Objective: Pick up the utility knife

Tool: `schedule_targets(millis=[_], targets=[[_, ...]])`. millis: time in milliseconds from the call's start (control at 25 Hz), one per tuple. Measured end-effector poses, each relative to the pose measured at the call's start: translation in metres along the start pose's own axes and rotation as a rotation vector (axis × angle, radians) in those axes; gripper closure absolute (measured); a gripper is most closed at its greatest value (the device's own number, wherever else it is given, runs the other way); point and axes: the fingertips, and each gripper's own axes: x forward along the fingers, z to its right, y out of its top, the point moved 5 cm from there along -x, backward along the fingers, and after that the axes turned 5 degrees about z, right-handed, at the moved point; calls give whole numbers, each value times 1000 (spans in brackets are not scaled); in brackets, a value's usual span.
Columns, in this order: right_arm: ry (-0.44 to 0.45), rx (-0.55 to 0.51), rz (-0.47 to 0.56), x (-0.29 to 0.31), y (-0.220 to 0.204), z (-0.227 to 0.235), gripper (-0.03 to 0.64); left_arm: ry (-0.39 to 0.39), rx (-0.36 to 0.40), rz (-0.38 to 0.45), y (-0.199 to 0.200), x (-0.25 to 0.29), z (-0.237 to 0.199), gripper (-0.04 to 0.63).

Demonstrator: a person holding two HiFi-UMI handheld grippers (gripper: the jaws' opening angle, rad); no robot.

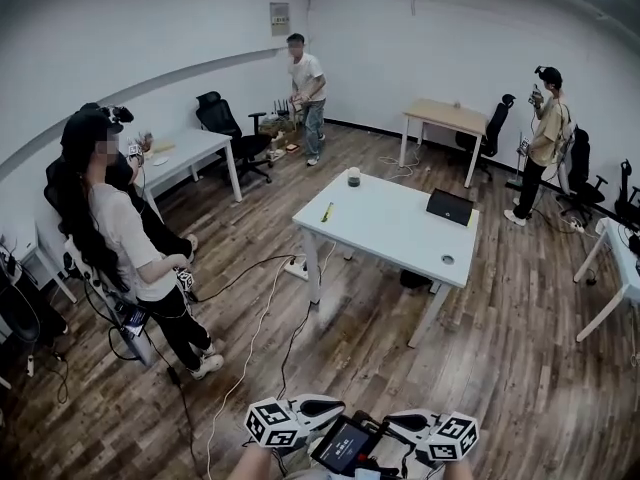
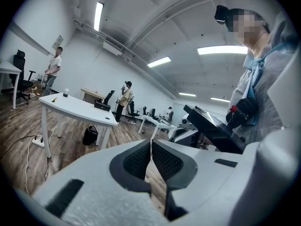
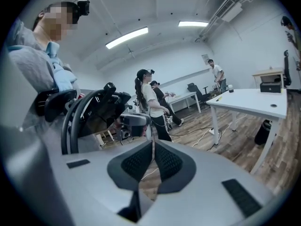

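Two tools: left tool and right tool, both low at the near edge of the head view, well apart from the counter.
Left tool state: black ribbed pads pressed together, nothing between them.
Right tool state: pads likewise closed tip to tip, empty.
Task object: slim yellow utility knife lies flat on the white rectangular counter, near its left edge, untouched.
Counter, other items: dark cup with pale top at the far corner beyond the knife; black flat case toward the right edge; small round grey object near the near-right corner.
Floor: wood plank floor; white power strip with trailing cables beside the counter's near-left leg.
Between tools: dark-screened tablet.
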Motion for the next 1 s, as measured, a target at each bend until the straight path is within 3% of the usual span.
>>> schedule_targets(millis=[440,1000], targets=[[-50,-34,10,65,53,55,588,3,15,29,49,-7,-94,575],[-103,-41,9,123,76,80,588,-10,12,47,68,-32,-152,575]])
